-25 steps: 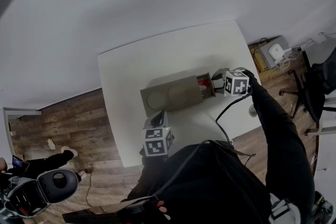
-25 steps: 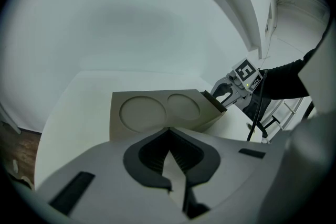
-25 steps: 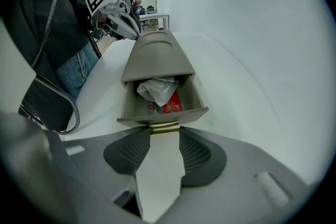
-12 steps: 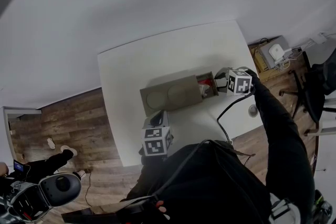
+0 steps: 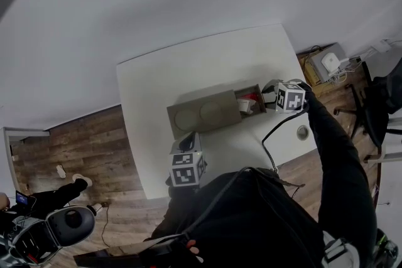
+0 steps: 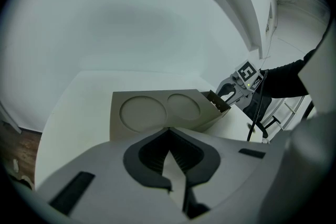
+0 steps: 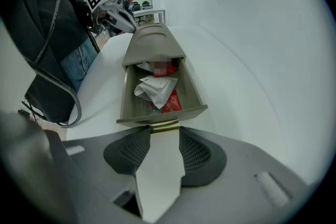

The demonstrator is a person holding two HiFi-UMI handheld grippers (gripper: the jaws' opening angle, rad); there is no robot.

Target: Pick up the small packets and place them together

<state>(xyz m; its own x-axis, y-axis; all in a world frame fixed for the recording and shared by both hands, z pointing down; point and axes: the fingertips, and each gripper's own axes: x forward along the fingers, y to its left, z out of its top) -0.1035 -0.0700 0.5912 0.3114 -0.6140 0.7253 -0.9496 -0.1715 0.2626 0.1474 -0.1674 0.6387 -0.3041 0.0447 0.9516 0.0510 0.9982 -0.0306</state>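
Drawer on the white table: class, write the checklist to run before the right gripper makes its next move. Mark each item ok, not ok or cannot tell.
1. Right gripper closed on the brass handle: ok.
2. Drawer pulled out of its grey casing far enough to expose the contents: ok.
3. White packets and red packet lie loose in the drawer, uncovered from above: ok.
4. Left gripper free, jaws together, nothing held: ok.
5. Left gripper steadying the casing by touch: cannot tell.
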